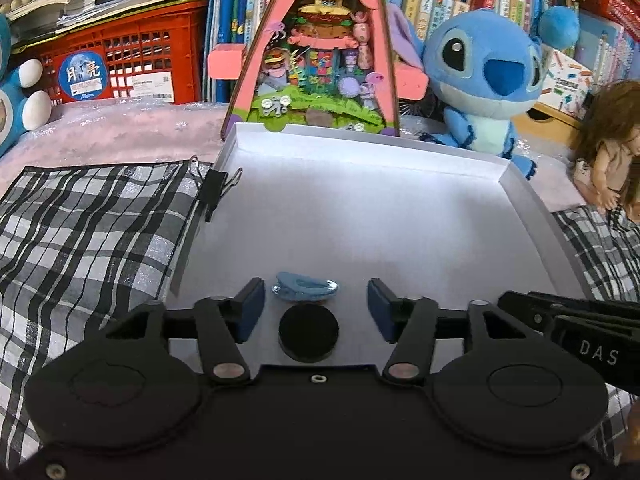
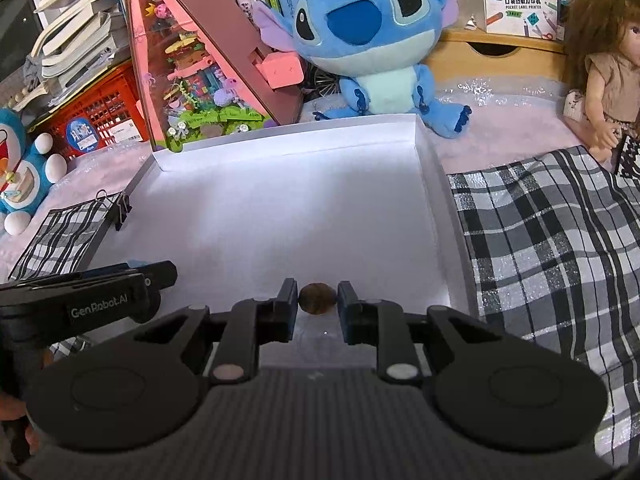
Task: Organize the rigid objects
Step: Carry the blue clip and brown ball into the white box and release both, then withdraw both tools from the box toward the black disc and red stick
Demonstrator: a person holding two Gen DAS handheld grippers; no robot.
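Observation:
A shallow white tray (image 1: pixel 360 216) lies in front of both grippers; it also shows in the right wrist view (image 2: pixel 280 216). My left gripper (image 1: pixel 316 300) is open over the tray's near part. A blue translucent clip (image 1: pixel 306 286) lies on the tray between its fingertips, and a black round disc (image 1: pixel 309 333) lies just nearer. My right gripper (image 2: pixel 318 300) has its jaws close on either side of a small brown round object (image 2: pixel 318 298) on the tray; I cannot tell whether the pads touch it. The right gripper shows at the left wrist view's right edge (image 1: pixel 568 316).
A black binder clip (image 1: pixel 214 192) is clipped on the tray's left rim. Plaid cloths lie left (image 1: pixel 88 232) and right (image 2: pixel 552 248) of the tray. Behind it stand a pink triangular toy house (image 1: pixel 320 48), a blue plush (image 1: pixel 484 76), a doll (image 2: pixel 604 60) and a red crate (image 1: pixel 120 64).

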